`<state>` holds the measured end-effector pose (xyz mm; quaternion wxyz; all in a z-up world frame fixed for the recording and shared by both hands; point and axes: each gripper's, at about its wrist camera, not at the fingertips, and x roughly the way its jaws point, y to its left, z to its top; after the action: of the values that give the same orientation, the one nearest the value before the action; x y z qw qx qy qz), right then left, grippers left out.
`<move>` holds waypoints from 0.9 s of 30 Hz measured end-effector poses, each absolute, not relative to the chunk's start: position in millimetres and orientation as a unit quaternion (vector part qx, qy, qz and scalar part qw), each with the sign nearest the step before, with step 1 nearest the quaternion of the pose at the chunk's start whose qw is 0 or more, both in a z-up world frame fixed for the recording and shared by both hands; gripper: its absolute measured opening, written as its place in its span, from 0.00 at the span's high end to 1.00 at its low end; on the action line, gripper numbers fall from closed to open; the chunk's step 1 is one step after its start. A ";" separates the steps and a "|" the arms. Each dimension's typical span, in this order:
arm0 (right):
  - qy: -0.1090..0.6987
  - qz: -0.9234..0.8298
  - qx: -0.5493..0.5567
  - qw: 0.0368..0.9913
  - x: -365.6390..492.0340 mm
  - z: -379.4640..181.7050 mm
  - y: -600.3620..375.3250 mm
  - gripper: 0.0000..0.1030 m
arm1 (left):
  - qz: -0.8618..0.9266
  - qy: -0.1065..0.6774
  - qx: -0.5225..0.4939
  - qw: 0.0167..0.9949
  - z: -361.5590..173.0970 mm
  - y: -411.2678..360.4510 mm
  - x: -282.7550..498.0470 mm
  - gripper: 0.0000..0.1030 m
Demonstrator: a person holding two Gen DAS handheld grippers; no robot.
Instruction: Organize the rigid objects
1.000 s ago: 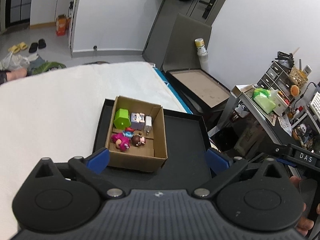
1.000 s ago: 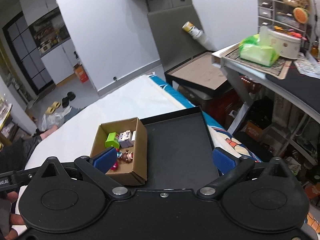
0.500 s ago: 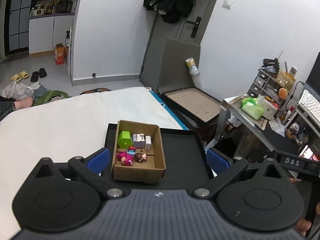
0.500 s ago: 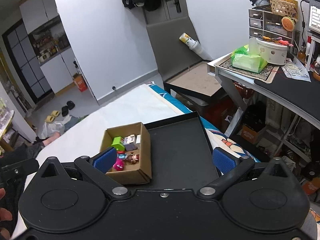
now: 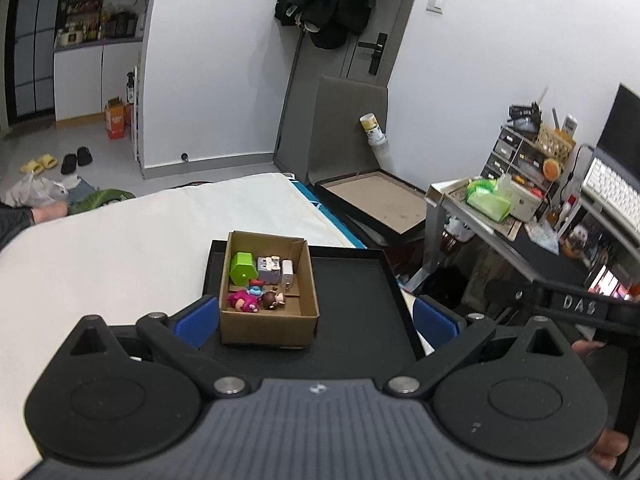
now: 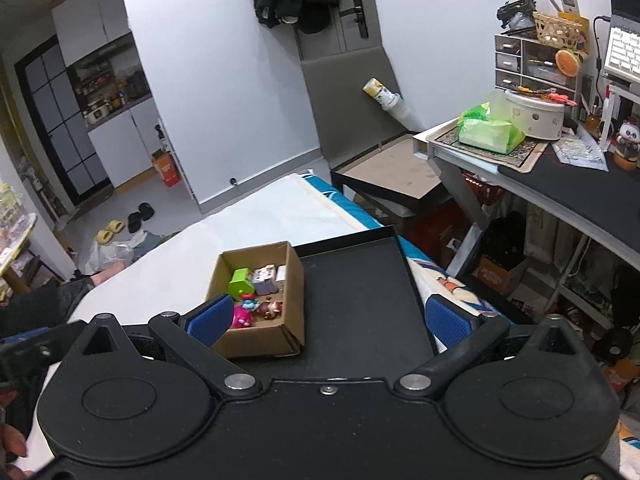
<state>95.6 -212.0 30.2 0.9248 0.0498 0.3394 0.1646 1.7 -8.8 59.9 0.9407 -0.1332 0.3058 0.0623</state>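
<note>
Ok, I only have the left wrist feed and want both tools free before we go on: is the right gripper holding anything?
Observer: No. The right gripper has its jaws wide open with nothing between them, above the near end of the black tray.
Operator: Anything loose on the bed right of that tray?
Observer: No toys that I can see, only a cartoon-printed sheet showing past the tray's right rim.
Operator: And under the desk, if I swing right?
Observer: A small cardboard carton sits on the floor there.
</note>
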 end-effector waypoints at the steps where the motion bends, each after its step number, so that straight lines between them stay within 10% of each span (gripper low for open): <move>1: 0.338 0.168 0.052 0.924 93.5 29.8 -212.4 0.00 | 0.061 0.307 -0.133 0.941 58.3 -10.5 0.1 0.01; 27: 0.330 0.197 0.031 0.923 63.9 12.2 -216.5 0.00 | 0.076 0.337 -0.117 0.931 30.9 -13.0 -8.8 0.01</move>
<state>63.9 -216.5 12.2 0.9227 0.0308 0.3299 0.1973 -8.8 -13.0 30.9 0.9309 -0.1170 0.3374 0.0763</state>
